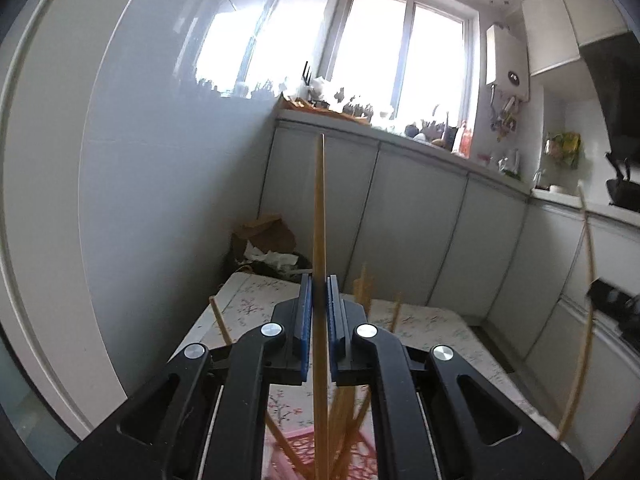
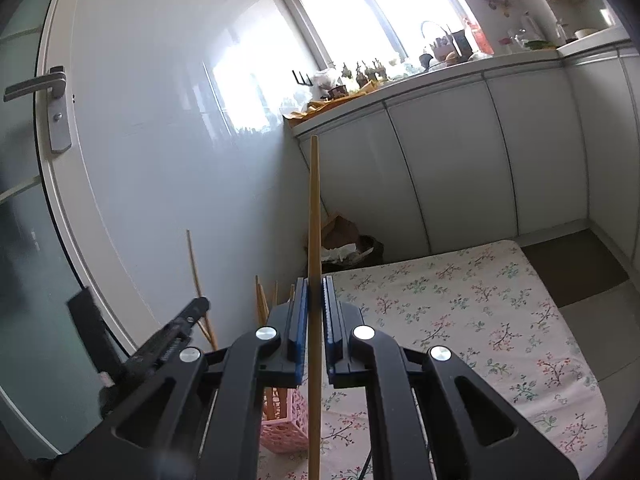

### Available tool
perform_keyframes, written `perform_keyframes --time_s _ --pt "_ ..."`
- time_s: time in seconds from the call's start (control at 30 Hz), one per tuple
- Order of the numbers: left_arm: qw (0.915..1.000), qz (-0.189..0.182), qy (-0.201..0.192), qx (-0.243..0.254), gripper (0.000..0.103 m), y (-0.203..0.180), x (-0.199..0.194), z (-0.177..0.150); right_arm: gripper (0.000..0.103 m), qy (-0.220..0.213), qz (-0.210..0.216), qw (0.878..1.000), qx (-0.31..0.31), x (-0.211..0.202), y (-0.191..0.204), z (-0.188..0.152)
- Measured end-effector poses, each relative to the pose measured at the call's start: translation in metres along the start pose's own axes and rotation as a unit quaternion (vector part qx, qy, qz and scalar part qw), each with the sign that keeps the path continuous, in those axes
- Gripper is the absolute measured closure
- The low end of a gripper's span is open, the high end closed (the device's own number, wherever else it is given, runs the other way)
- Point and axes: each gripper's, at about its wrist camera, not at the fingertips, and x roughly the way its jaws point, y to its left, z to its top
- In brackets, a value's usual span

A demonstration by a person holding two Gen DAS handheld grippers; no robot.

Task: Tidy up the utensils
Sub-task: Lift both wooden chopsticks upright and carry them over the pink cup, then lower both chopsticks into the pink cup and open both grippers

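Left gripper [image 1: 319, 292]: blue-padded jaws drawn in almost fully, clamped on one wooden chopstick [image 1: 320, 216] that stands upright between them, its tip well above the pads, its lower end running down toward the pink basket [image 1: 356, 456].

Right gripper [image 2: 316, 294]: jaws likewise nearly closed, pinching a second chopstick [image 2: 314, 216], upright, extending above and below the pads.

Pink basket [image 2: 282, 428]: perforated plastic, standing on the floral-cloth counter [image 2: 460, 320], just beside and below the right gripper; directly beneath the left gripper. It holds several more chopsticks [image 1: 362, 284] leaning at varied angles, tips above its rim.

Left gripper's black body [image 2: 168, 344] shows at the left in the right wrist view, over the basket.
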Motion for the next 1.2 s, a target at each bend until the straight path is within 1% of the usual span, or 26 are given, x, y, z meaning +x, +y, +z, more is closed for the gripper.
perform_keyframes --time_s 0.17,0.2,0.27,0.33,0.4,0.43,0.47,0.53,0.57,0.63,0.73,0.77,0.8,0.83,0.87,0.93,1.0,1.03,1.07,1.17,1.2 --pt "0.9999 0.013 0.008 0.000 0.096 0.009 0.011 -0.010 0.096 0.005 0.000 1.000 -0.004 0.004 0.001 -0.001" --pt "0.9998 0.013 0.016 0.003 0.096 0.009 0.012 -0.013 0.096 0.006 0.000 1.000 -0.004 0.004 0.002 -0.002" --pt "0.9988 0.014 0.033 0.034 0.096 0.005 0.013 -0.016 0.096 0.008 -0.001 1.000 -0.005 0.005 0.001 -0.002" --pt "0.9975 0.001 0.060 0.037 0.096 0.005 0.015 -0.016 0.096 0.009 0.001 1.000 -0.004 0.006 0.001 -0.001" --pt "0.9955 -0.005 0.086 0.040 0.088 0.004 0.010 -0.014 0.096 0.011 0.001 1.000 -0.006 0.007 0.002 -0.001" --pt "0.9950 -0.005 0.090 0.043 0.078 0.004 0.008 -0.013 0.096 0.012 0.000 1.000 -0.006 0.009 0.002 -0.002" --pt "0.9952 -0.005 0.088 0.043 0.075 0.004 0.003 -0.009 0.096 0.013 0.000 1.000 -0.005 0.010 0.002 -0.004" --pt "0.9965 -0.005 0.081 0.022 0.073 0.008 -0.005 0.002 0.096 0.017 0.002 1.000 -0.003 0.013 0.003 -0.006" --pt "0.9965 -0.004 0.083 0.009 0.073 0.011 -0.008 0.007 0.096 0.017 0.001 1.000 -0.002 0.015 0.004 -0.007" --pt "0.9949 -0.003 0.095 -0.033 0.073 0.021 -0.016 0.019 0.096 0.017 0.004 1.000 0.003 0.018 0.006 -0.008" --pt "0.9878 0.009 0.116 -0.104 0.072 0.036 -0.024 0.034 0.096 0.014 0.005 1.000 0.013 0.028 0.011 -0.008" --pt "0.9841 0.007 0.122 -0.129 0.069 0.041 -0.027 0.037 0.096 0.011 0.004 1.000 0.013 0.032 0.014 -0.008" --pt "0.9801 0.006 0.132 -0.148 0.068 0.044 -0.028 0.038 0.096 0.006 0.004 1.000 0.014 0.037 0.018 -0.008" --pt "0.9781 0.003 0.141 -0.153 0.065 0.044 -0.028 0.038 0.096 0.001 0.006 1.000 0.017 0.043 0.023 -0.007" --pt "0.9776 0.000 0.154 -0.143 0.063 0.041 -0.025 0.037 0.096 -0.003 0.007 1.000 0.020 0.047 0.026 -0.005" --pt "0.9776 0.018 0.179 -0.109 0.063 0.034 -0.019 0.034 0.096 -0.022 0.006 0.999 0.023 0.060 0.039 -0.002" --pt "0.9733 0.036 0.211 -0.084 0.062 0.031 -0.012 0.029 0.096 -0.036 0.000 0.999 0.011 0.073 0.050 -0.001" --pt "0.9702 0.037 0.222 -0.089 0.060 0.034 -0.011 0.026 0.096 -0.037 -0.001 0.999 0.009 0.081 0.054 -0.003" --pt "0.9644 0.042 0.240 -0.103 0.058 0.039 -0.008 0.024 0.096 -0.037 -0.003 0.999 0.006 0.087 0.057 -0.005" --pt "0.9534 0.051 0.269 -0.128 0.056 0.051 -0.003 0.016 0.096 -0.035 -0.021 0.999 -0.022 0.109 0.064 -0.020" --pt "0.9518 0.053 0.273 -0.130 0.056 0.054 -0.002 0.015 0.096 -0.033 -0.026 0.999 -0.028 0.114 0.065 -0.025"
